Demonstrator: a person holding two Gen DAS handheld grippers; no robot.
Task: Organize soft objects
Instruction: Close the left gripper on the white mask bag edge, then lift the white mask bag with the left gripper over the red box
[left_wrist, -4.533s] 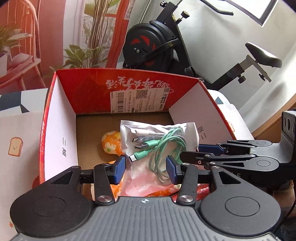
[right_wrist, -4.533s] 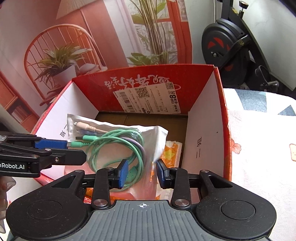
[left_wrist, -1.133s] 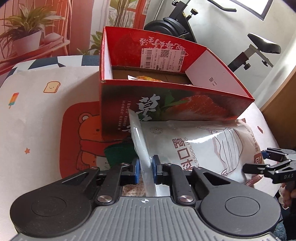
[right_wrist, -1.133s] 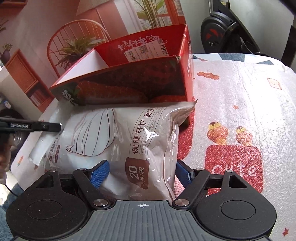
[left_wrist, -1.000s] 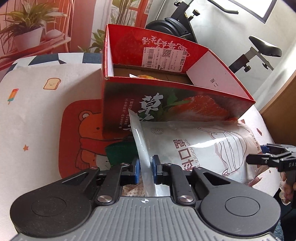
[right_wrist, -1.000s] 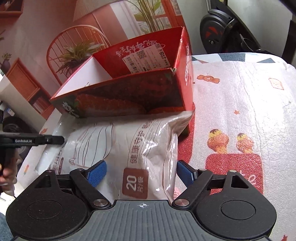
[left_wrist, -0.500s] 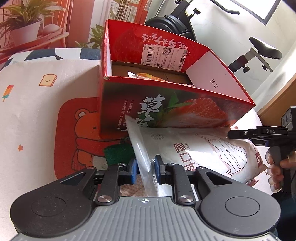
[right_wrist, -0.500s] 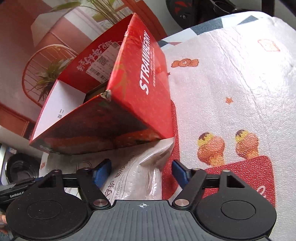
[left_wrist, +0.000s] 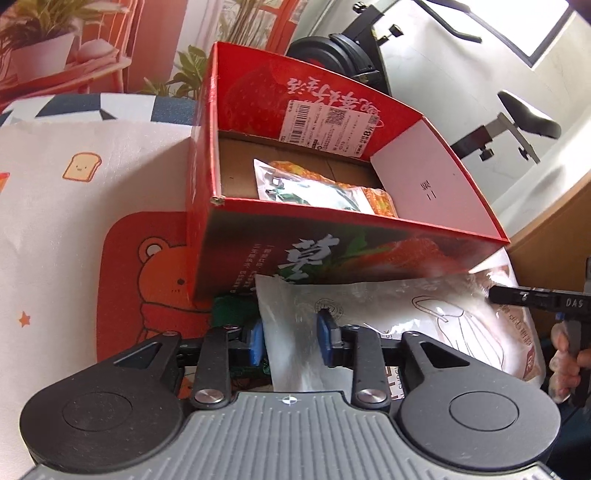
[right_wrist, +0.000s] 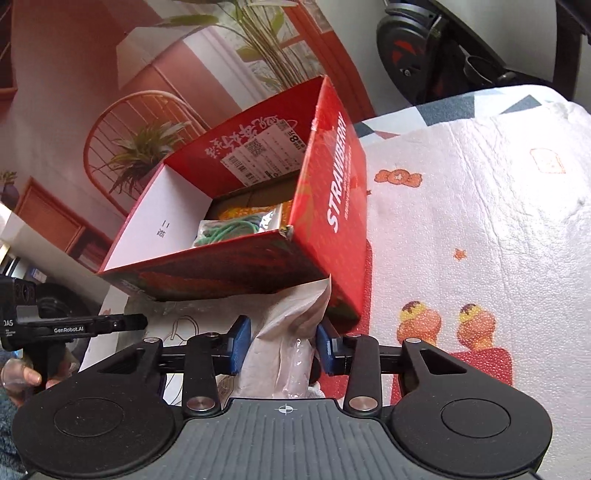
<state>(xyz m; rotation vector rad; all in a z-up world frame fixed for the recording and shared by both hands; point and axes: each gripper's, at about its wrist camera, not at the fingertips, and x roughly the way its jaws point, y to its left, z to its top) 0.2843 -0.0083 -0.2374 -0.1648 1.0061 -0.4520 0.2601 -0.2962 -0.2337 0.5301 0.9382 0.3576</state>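
Mask pack (left_wrist: 388, 314) in front of the box (left_wrist: 332, 251): your left gripper (left_wrist: 288, 341) pinches its corner, right gripper (right_wrist: 280, 345) jaws closing on the other end; a thin bite may slip on lifting

White mask pack (left_wrist: 388, 306) lying against red box (left_wrist: 332, 254), cable bag (left_wrist: 310, 190) inside

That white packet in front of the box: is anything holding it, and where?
Both. Left gripper pinches one end of the mask packet; right gripper closes on the other.

Box front wall (left_wrist: 332, 251) blocks ahead; open top half filled by cable bag (left_wrist: 306, 188).
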